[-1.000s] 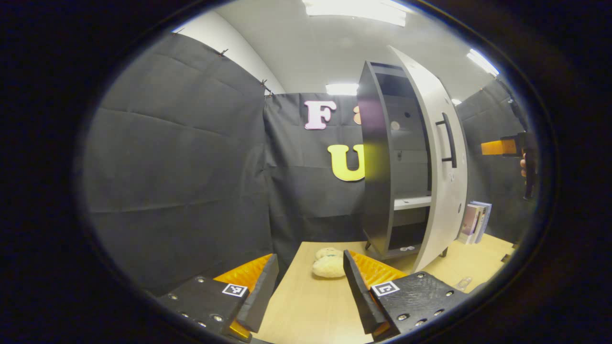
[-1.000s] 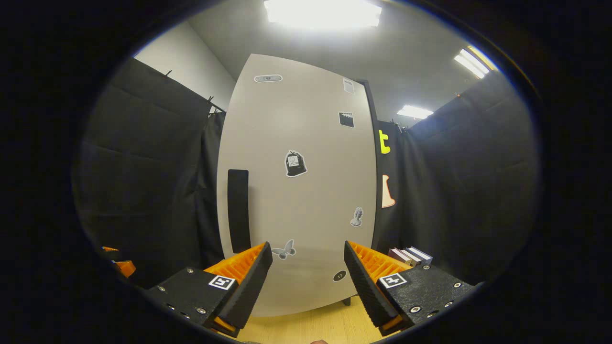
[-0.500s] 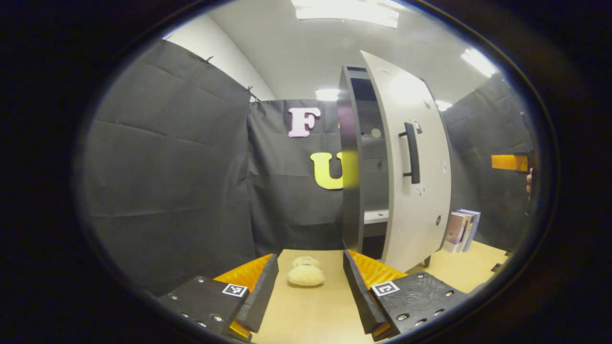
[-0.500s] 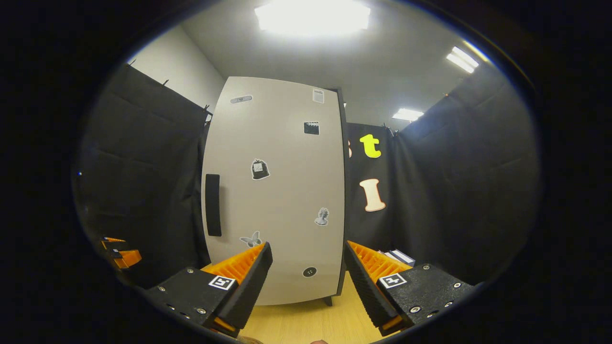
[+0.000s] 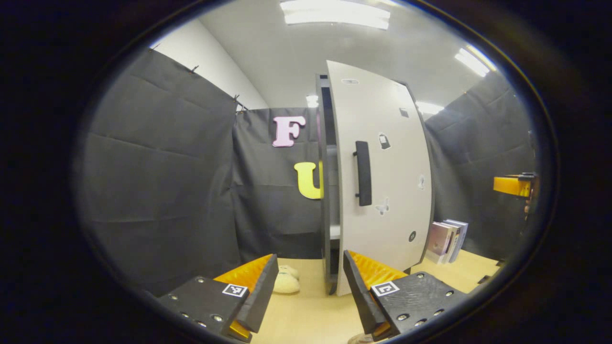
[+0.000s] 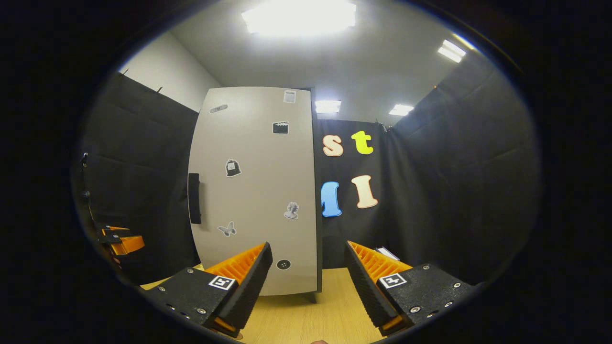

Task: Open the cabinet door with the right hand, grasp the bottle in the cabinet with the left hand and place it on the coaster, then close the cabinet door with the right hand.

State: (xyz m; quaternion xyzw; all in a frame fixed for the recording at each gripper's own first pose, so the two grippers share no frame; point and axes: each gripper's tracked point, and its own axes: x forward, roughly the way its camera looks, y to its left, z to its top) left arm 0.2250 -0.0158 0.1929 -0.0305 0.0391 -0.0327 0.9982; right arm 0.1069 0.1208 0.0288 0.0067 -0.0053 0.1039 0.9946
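The cabinet door [image 5: 382,181] stands nearly shut: in the left gripper view a narrow dark gap remains along its handle-side edge, against the cabinet [image 5: 326,191] frame. The door's face bears a vertical bar handle [image 5: 363,173], its long axis upright, close to that free edge.

In the right gripper view the right claw [image 6: 308,272] has its fingers apart and grips nothing; the door [image 6: 253,191] lies ahead and to its left, not touched, with the handle [image 6: 193,198] at the door's far left edge. The left claw [image 5: 311,282] is likewise apart and empty, held low over the worktop [image 5: 306,315] in front of the cabinet's open-side edge.

The bottle cannot be confirmed; a small clear object at the bottom edge of the left gripper view, below the left claw, is too cut off to identify. A cream plush toy [image 5: 287,282] lies on the worktop beside the cabinet's foot; books [image 5: 447,239] lean toward the worktop's far right.

Judgement: what remains is a push on the door face, from the right claw toward the cabinet, to close the gap. The right claw faces the door squarely and is assigned this step.
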